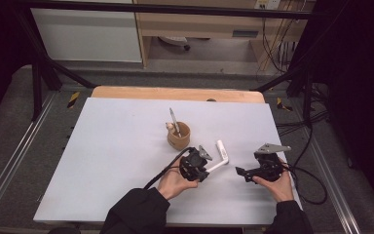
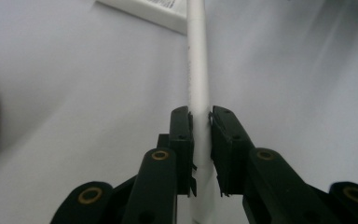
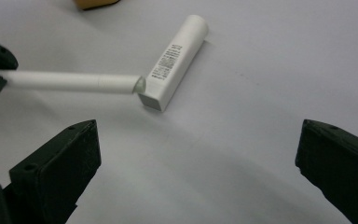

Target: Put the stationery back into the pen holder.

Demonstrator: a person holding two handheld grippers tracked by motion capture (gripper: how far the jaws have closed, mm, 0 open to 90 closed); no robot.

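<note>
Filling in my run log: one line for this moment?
left gripper: shut on white pen | right gripper: open, empty | white tube: lying on table

We are in a lab-like recording space: a white-topped table (image 1: 126, 146) stands inside a black metal frame (image 1: 39, 73), with bundled cables (image 1: 277, 44) and plain wooden cabinets (image 1: 199, 24) behind, on grey carpet (image 1: 9, 126).
</note>
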